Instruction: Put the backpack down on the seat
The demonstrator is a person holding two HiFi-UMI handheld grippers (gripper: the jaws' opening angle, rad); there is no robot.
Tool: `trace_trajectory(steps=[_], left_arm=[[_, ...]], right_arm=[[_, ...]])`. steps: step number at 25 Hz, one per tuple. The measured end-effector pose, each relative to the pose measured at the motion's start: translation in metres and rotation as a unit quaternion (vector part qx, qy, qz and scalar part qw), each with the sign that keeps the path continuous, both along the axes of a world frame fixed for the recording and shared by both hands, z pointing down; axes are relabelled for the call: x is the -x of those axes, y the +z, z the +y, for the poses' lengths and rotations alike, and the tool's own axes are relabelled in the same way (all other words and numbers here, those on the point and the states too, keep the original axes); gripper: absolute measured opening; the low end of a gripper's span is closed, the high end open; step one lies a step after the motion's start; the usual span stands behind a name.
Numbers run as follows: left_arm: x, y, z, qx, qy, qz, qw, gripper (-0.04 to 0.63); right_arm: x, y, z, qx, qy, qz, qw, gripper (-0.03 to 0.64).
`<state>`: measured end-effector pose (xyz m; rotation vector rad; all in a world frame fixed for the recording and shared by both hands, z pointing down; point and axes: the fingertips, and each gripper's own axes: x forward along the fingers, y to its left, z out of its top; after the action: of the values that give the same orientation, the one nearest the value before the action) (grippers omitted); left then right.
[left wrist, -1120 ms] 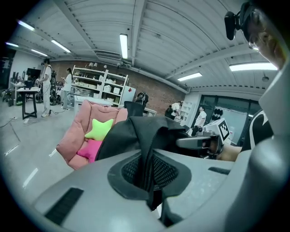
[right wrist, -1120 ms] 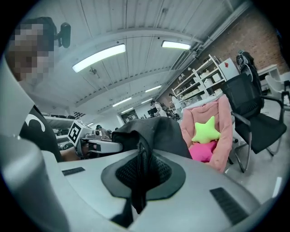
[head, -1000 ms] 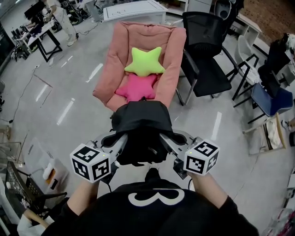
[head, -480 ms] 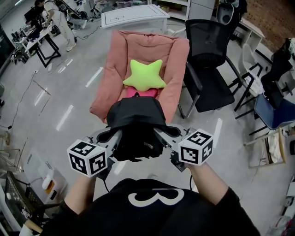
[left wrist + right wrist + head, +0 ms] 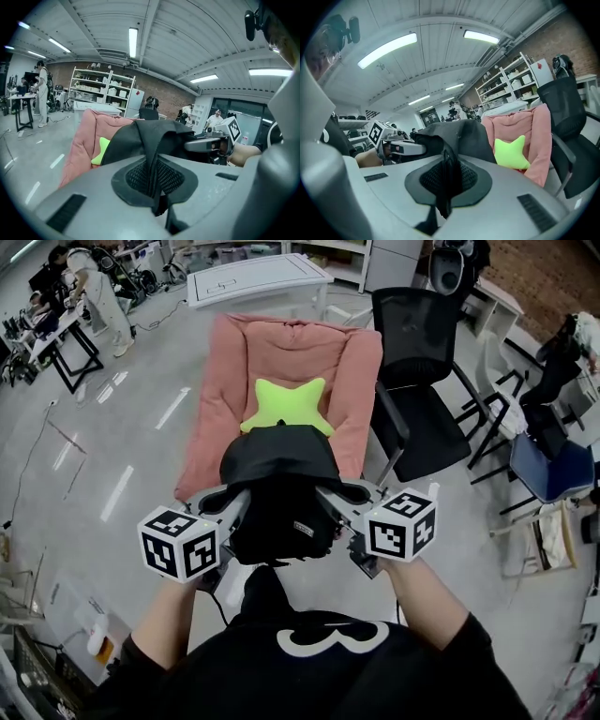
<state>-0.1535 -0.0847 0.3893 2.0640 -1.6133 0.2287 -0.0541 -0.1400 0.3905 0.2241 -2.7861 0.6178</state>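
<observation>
A black backpack (image 5: 281, 488) hangs in the air between my two grippers, just in front of the pink lounge seat (image 5: 234, 390). My left gripper (image 5: 236, 504) is shut on the backpack's left shoulder strap (image 5: 152, 168). My right gripper (image 5: 330, 504) is shut on its right shoulder strap (image 5: 445, 180). A lime-green star cushion (image 5: 283, 404) lies on the seat; the backpack hides what is below it. In the left gripper view the backpack (image 5: 140, 140) fills the middle, with the seat (image 5: 86, 133) behind it. The right gripper view shows the cushion (image 5: 511, 152) on the seat (image 5: 534, 136).
A black office chair (image 5: 427, 381) stands right of the seat, with further chairs (image 5: 548, 427) beyond. A white table (image 5: 253, 277) is behind the seat. A person (image 5: 89, 292) stands by workbenches at the far left. Grey floor (image 5: 122, 446) lies left of the seat.
Both grippers have carried the backpack forward towards the seat. The pink star cushion seen earlier is now hidden behind the backpack, and the green one is partly covered.
</observation>
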Motion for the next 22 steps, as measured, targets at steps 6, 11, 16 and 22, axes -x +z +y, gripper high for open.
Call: trace_trajectory(steps=[6,11,16,22], left_arm=[[0.043,-0.001,-0.065,0.005,0.041,0.005,0.9992,0.012],[0.089,-0.004,-0.119,0.009,0.073,0.008,0.9973,0.012],[0.124,0.003,-0.167,0.015,0.095,0.004,0.9953,0.012],[0.15,0.021,-0.216,0.018,0.133,-0.009,0.9909,0.012]], right_arm=[[0.041,-0.001,-0.063,0.018,0.05,0.006,0.999,0.015],[0.083,-0.003,-0.11,0.018,0.094,0.017,0.995,0.015],[0.114,0.003,-0.151,0.008,0.133,0.025,0.991,0.015],[0.138,0.021,-0.192,0.007,0.177,0.034,0.984,0.015]])
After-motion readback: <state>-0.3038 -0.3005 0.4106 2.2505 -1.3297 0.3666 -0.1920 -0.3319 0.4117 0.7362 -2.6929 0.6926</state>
